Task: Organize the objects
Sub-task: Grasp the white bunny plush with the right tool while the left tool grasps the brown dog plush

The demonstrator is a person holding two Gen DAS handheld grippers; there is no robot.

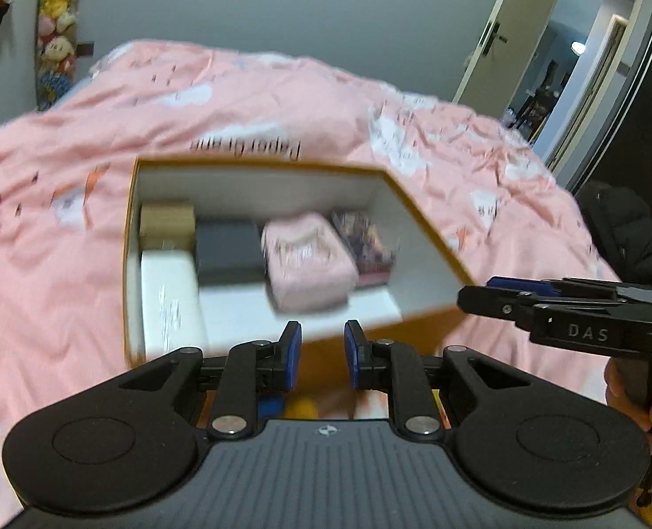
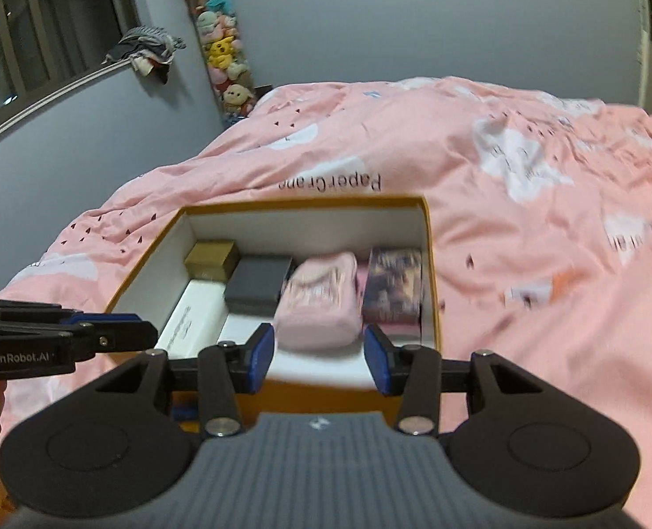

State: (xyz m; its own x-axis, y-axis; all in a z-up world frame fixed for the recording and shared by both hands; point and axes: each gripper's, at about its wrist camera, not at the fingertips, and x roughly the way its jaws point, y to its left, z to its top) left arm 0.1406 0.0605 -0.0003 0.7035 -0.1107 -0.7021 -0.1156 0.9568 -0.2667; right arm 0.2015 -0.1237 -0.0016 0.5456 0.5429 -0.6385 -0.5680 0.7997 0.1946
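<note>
Open cardboard box is seen lying on the pink bedspread, straight ahead of both sets of fingers. Inside, five items are packed in a row along the far wall.

Left gripper: fingers parted by a narrow gap, nothing held between the blue pads. The near wall of the box is seen just beyond the fingertips. White box is ahead and to the left of the left finger, with a tan box behind it. Dark grey box sits ahead between them and the pink pouch, which is directly ahead of the gap. A printed purple box is ahead of the right finger, against the box's right wall.

Right gripper: fingers spread wider, nothing gripped. The pink pouch is seen just past the gap, not touched by either pad. Contact with the box rim cannot be told; frames are motion-blurred.

A column of plush toys is seen against the far wall, left of the bed.
</note>
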